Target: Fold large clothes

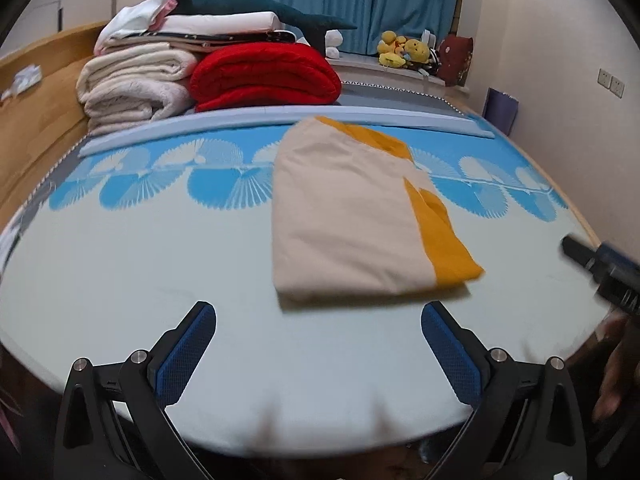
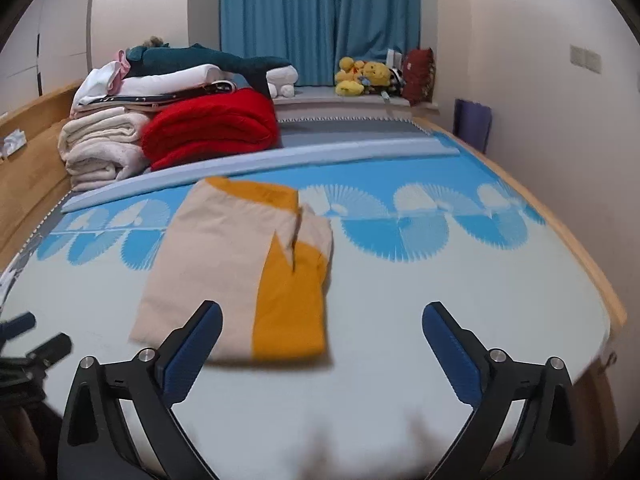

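A cream and mustard-yellow garment [image 1: 352, 216] lies folded into a rectangle on the pale blue bed sheet [image 1: 140, 264]. It also shows in the right wrist view [image 2: 240, 268]. My left gripper [image 1: 319, 316] is open and empty, just short of the garment's near edge. My right gripper [image 2: 322, 316] is open and empty, over the garment's near right corner. The right gripper also shows at the right edge of the left wrist view [image 1: 600, 264]. The left gripper shows at the left edge of the right wrist view [image 2: 36, 344].
A stack of folded blankets, cream [image 1: 132, 84] and red [image 1: 264, 76], stands at the bed's far left with a teal plush [image 1: 256, 4] on top. Yellow plush toys [image 1: 404, 54] sit on the window ledge. A wooden bed frame [image 1: 36, 128] runs along the left.
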Demonstrator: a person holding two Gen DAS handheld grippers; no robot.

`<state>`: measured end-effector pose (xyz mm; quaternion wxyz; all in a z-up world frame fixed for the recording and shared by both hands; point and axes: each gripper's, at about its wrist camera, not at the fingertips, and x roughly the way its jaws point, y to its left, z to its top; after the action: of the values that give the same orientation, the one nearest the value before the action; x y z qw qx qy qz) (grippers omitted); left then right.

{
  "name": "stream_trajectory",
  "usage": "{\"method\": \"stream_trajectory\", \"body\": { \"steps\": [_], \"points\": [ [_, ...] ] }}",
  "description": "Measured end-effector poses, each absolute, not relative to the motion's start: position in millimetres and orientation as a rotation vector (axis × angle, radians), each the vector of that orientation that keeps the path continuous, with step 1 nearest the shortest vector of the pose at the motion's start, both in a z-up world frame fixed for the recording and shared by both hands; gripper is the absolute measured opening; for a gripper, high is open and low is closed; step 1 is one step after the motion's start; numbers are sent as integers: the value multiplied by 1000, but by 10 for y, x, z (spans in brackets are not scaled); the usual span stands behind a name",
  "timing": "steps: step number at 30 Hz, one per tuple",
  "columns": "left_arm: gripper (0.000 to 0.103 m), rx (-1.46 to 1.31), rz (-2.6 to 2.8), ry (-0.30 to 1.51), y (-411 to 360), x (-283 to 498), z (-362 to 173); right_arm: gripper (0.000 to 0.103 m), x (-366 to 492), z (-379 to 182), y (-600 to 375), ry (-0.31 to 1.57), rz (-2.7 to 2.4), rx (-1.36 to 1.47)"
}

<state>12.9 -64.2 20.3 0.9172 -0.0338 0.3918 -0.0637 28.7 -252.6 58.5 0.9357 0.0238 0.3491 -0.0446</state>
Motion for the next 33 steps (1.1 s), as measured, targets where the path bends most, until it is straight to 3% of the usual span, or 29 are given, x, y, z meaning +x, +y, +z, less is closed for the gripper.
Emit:
{"method": "stream_trajectory", "body": {
  "steps": [4, 12, 33],
  "points": [
    [102, -52, -125, 878, -734, 207, -16, 102, 182, 208, -2415, 833, -89, 43],
    [102, -103, -97, 900, -717, 355, -129, 102, 272, 63, -2339, 826, -99, -24],
    [102, -99, -103, 890, -732, 311, -133, 102, 347, 31, -2156, 819, -37, -31]
  ]
}}
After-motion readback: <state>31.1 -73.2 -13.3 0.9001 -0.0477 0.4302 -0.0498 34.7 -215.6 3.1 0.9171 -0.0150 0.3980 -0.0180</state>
